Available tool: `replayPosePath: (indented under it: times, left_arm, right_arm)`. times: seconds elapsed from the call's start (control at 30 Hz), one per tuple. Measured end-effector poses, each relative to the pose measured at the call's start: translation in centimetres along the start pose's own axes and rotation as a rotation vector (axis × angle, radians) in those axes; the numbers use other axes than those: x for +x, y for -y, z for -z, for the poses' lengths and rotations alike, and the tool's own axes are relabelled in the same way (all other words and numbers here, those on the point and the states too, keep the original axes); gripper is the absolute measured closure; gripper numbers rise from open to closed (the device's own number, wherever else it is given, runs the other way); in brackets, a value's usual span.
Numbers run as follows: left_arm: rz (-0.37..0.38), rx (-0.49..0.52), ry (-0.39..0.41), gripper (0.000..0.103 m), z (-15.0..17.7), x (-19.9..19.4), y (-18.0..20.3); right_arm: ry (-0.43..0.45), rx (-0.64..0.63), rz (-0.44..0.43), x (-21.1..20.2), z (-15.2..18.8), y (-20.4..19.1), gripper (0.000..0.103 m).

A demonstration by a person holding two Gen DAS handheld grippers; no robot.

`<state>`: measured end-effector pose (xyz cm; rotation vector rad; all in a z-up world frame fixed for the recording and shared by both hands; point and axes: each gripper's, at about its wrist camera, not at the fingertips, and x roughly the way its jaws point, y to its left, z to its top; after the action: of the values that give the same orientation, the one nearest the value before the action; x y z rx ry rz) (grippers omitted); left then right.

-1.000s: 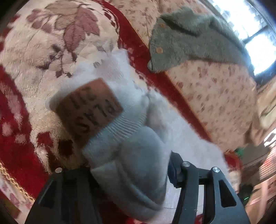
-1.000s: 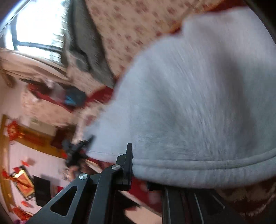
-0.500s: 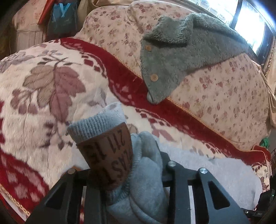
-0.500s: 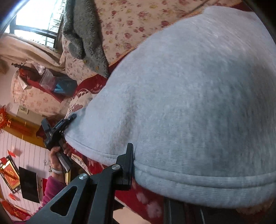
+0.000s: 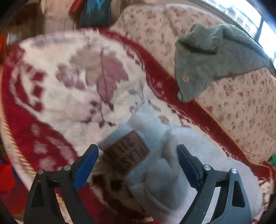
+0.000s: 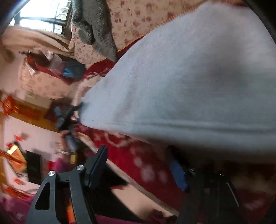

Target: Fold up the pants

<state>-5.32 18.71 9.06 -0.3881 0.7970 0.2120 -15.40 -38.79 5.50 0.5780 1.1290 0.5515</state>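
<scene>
Light grey sweatpants (image 5: 155, 160) lie on the red and cream floral blanket (image 5: 69, 82). Their ribbed waistband carries a brown leather patch (image 5: 127, 153). My left gripper (image 5: 138, 155) is open, its blue pads on either side of the waistband without pinching it. In the right wrist view the pants (image 6: 189, 77) fill the upper right, their hem running across the middle. My right gripper (image 6: 139, 162) is open and empty just below that hem, over the red blanket edge (image 6: 141, 162). The left gripper (image 6: 67, 115) and the hand holding it show at mid left there.
A grey-green fleece garment (image 5: 212, 58) with buttons hangs over the floral sofa back (image 5: 241, 106). A blue bag (image 5: 96, 12) stands behind the blanket. A bright window (image 6: 43, 15) is at the far side. The sofa's front edge (image 6: 120, 174) drops to the floor.
Both grippers have opened and let go of the pants. The waistband has dropped onto the blanket, and the hem now lies free above the right gripper.
</scene>
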Motion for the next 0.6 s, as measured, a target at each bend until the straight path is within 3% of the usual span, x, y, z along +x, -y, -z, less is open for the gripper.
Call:
replayPosePath:
  times: [0.07, 0.23, 0.33, 0.43, 0.6]
  left_arm:
    - [-0.028, 0.049, 0.073, 0.012, -0.1, -2.6, 1.8]
    - [0.098, 0.129, 0.116, 0.012, 0.6, -6.6, 7.4]
    - [0.229, 0.204, 0.066, 0.009, 2.4, -7.5, 12.3]
    - [0.365, 0.276, -0.036, 0.009, 5.5, -7.0, 17.8]
    - [0.474, 0.346, -0.157, 0.009, 10.7, -4.9, 25.0]
  right_arm:
    - [0.029, 0.010, 0.037, -2.1, 0.7, 1.1, 0.028]
    - [0.157, 0.175, 0.042, -7.1, 1.3, 6.1, 0.028]
    - [0.262, 0.322, 0.054, -9.8, 1.4, 10.0, 0.027]
    - [0.349, 0.467, 0.037, -11.7, 1.6, 13.6, 0.027]
    - [0.437, 0.641, -0.071, -13.0, 1.9, 18.3, 0.023]
